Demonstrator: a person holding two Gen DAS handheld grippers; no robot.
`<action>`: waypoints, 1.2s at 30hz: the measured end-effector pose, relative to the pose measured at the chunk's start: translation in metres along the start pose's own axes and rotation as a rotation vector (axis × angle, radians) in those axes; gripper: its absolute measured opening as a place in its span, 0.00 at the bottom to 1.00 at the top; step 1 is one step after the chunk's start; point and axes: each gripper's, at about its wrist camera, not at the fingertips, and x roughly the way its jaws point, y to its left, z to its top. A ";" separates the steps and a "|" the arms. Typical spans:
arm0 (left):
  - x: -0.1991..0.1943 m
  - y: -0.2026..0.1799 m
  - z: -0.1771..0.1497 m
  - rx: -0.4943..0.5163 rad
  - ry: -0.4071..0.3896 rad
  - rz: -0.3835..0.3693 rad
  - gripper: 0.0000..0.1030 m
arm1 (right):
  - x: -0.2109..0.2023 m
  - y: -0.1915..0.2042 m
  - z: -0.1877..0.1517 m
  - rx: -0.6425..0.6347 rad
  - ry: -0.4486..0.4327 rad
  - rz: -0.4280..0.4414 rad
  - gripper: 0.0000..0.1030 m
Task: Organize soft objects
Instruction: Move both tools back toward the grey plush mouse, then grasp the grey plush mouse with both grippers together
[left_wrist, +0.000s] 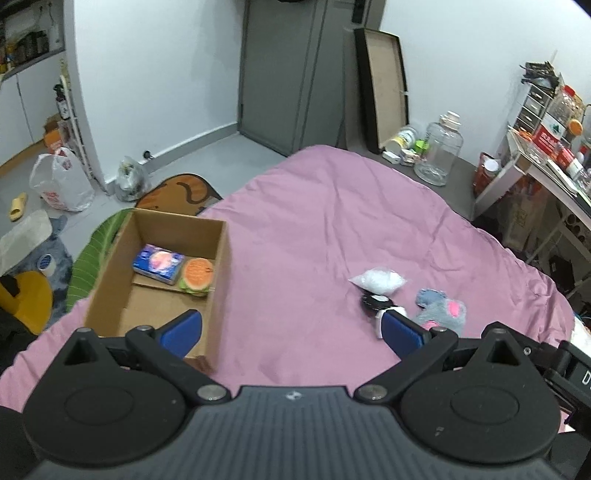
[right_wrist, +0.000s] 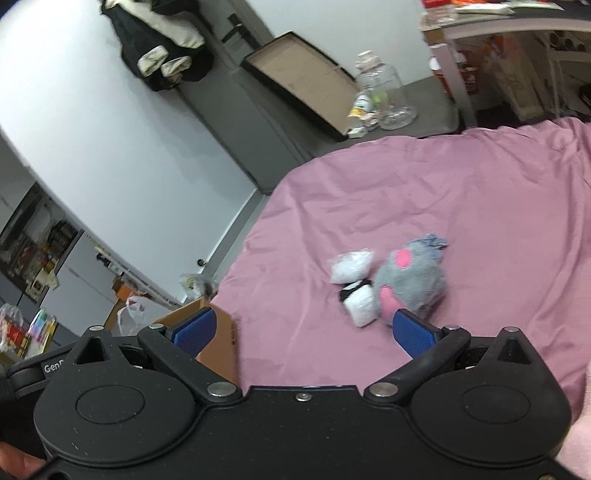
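2 items sit in the cardboard box (left_wrist: 166, 266); 3 wait on the bed (left_wrist: 314, 221) at 2 o'clock: gray plush (right_wrist: 410, 280), white pouch (right_wrist: 351, 266), black-and-white roll (right_wrist: 357, 300). Both grippers, left gripper (left_wrist: 291, 330) and right gripper (right_wrist: 301, 330), have fingers wide, empty.

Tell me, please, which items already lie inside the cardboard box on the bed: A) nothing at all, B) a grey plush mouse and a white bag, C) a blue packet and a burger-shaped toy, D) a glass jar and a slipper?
C: the left wrist view shows the blue packet and the burger-shaped toy side by side inside the cardboard box, while the grey plush mouse lies out on the pink cover.
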 end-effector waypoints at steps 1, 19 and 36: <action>0.004 -0.004 -0.001 0.004 0.004 -0.013 0.99 | 0.001 -0.007 0.002 0.015 0.000 -0.002 1.00; 0.081 -0.050 0.000 0.022 0.090 -0.180 0.81 | 0.038 -0.077 0.009 0.275 0.000 -0.051 0.99; 0.167 -0.094 0.001 0.061 0.213 -0.348 0.54 | 0.091 -0.131 0.007 0.527 0.049 -0.039 0.75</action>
